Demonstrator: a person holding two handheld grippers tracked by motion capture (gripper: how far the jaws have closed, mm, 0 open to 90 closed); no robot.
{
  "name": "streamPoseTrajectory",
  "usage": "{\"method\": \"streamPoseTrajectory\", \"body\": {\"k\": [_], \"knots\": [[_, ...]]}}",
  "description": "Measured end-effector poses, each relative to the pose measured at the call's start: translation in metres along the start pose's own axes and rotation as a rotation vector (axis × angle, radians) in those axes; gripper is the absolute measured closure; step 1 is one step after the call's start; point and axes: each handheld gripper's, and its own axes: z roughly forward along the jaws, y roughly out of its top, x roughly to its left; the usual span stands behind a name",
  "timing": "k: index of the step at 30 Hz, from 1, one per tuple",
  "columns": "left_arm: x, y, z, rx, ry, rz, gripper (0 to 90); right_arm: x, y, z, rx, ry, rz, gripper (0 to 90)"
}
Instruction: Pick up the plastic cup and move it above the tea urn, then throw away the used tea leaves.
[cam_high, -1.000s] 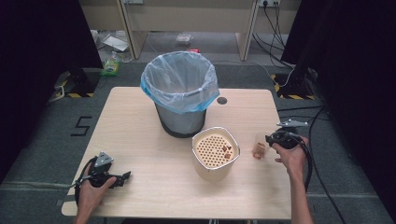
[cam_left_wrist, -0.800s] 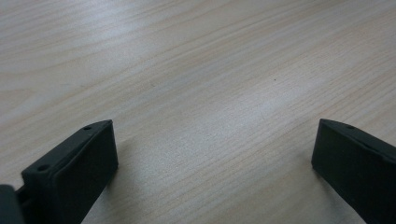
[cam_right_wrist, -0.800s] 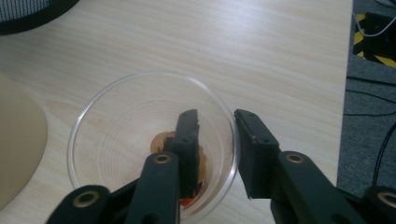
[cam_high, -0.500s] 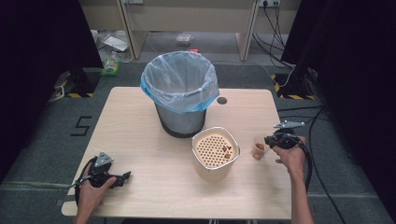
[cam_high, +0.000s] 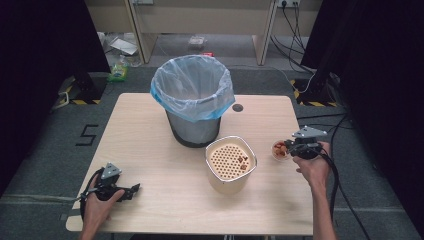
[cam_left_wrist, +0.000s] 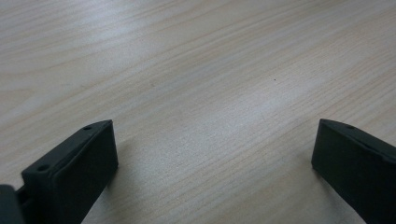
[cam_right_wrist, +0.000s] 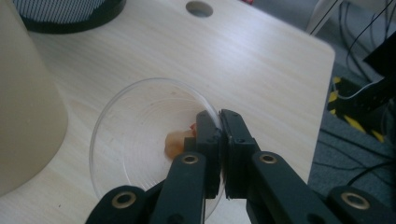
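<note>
Here the right hand-held gripper is clenched on the near rim of a small clear plastic cup, its jaws having just been closing, with the thin wall pinched between them. A few orange-red food scraps lie at the bottom of the cup, just beside the inner jaw. In the high view the same right hand-held gripper holds the cup near the right edge of the pale wooden surface, close to a cream round container with a perforated insert that carries a few dark bits. Behind that stands a grey waste bin lined with a pale blue plastic bag, well apart from the cup.

The likely trouble lies in the grip itself: the hold is on one thin side of a flimsy rim, so the cup may buckle, pivot or slip as it is carried, and the scraps could spill onto the surface short of the container or bin. A tilt begun too early would do the same.

The left hand-held gripper rests released at the near left corner, jaws wide over bare wood, with nothing between them.
</note>
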Motion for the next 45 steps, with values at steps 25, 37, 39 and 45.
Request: {"method": "streamPoseTrajectory", "body": {"k": [25, 37, 39, 45], "knots": [[0.000, 0.000, 0.000, 0.002, 0.000, 0.002, 0.0, 0.033, 0.043, -0.022, -0.307, -0.130, -0.131, 87.4], [0.000, 0.000, 0.000, 0.002, 0.000, 0.002, 0.0, 0.046, 0.059, -0.029, -0.395, -0.131, -0.171, 87.3], [0.000, 0.000, 0.000, 0.002, 0.001, 0.002, 0.0, 0.049, 0.061, -0.031, -0.406, -0.131, -0.182, 87.4], [0.000, 0.000, 0.000, 0.002, 0.001, 0.002, 0.0, 0.061, 0.064, -0.034, -0.446, -0.126, -0.224, 87.3]]}}
